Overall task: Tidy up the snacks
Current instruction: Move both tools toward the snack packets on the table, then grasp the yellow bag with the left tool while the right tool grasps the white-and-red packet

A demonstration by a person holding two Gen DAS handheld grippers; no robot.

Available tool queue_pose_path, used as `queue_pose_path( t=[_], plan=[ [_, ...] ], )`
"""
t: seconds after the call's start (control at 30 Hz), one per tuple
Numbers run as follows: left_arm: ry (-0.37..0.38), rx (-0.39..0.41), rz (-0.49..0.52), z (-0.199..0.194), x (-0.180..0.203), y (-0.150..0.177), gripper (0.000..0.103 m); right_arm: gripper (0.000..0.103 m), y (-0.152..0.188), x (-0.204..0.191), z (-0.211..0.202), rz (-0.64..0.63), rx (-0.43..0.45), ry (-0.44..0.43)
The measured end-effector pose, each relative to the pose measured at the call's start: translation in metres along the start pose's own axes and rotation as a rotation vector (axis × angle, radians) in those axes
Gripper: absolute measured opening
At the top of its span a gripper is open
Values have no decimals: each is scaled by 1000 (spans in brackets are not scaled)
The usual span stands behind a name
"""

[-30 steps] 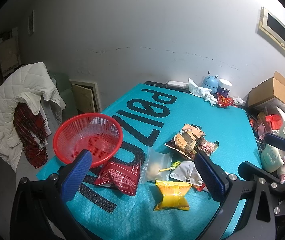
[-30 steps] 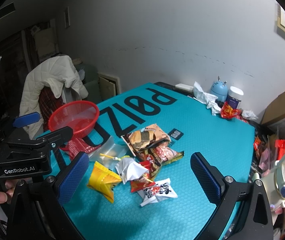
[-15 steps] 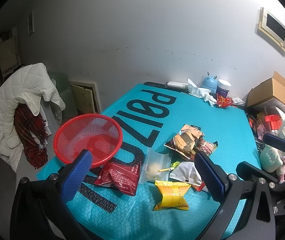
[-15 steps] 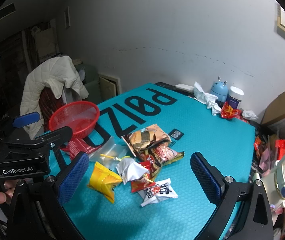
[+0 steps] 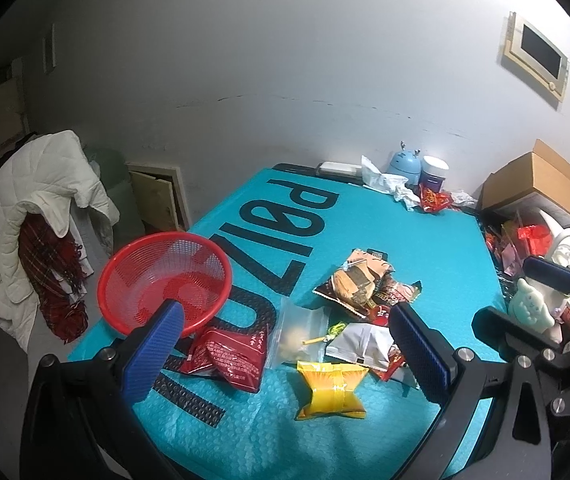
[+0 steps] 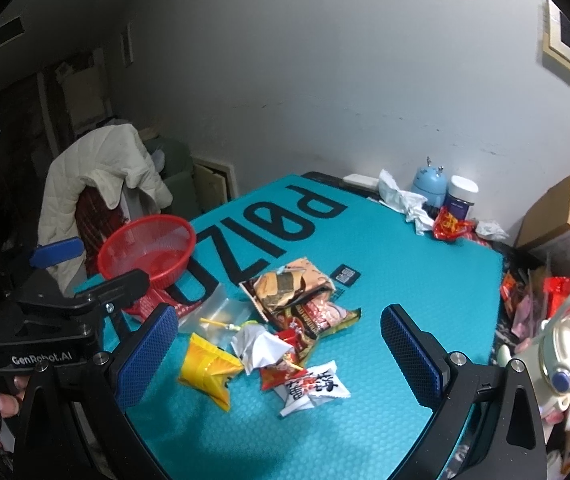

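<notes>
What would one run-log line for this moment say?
stage: before first pick | left gripper: open, holding nothing | right gripper: open, holding nothing | red basket: holds no snacks | snack packets: piled on mat

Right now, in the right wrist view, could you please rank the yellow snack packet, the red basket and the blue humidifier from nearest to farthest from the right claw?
1. Yellow snack packet: just ahead of the right claw, left of centre.
2. Red basket: further back, at the mat's left edge.
3. Blue humidifier: farthest, by the back wall.

Both wrist views above snack pile (image 5: 349,320)
</notes>
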State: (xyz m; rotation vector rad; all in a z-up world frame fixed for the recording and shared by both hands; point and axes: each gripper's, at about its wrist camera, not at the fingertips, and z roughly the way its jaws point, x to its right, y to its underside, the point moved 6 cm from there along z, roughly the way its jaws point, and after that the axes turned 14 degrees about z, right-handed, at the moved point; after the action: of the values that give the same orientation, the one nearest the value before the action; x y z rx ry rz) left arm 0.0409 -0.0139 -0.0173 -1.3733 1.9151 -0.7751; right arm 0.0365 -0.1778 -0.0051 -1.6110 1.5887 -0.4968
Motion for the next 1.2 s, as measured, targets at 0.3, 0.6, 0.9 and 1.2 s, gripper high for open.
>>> queue_pose_path(
  t=[0.3, 0.6, 0.9, 1.2],
  plan=[
    [48, 2, 19, -1, 0, 3, 103, 103, 3, -5, -10, 35, 18, 16],
    [126, -36, 40, 17, 7, 20, 103, 103, 26, 1, 1, 99, -7, 21],
    [186, -93, 91, 43, 23, 40, 103, 101, 55, 20, 24, 158, -62, 43],
    [244, -183, 112, 76, 34, 64, 103, 96, 81, 38, 51, 203, -133, 57]
  ],
)
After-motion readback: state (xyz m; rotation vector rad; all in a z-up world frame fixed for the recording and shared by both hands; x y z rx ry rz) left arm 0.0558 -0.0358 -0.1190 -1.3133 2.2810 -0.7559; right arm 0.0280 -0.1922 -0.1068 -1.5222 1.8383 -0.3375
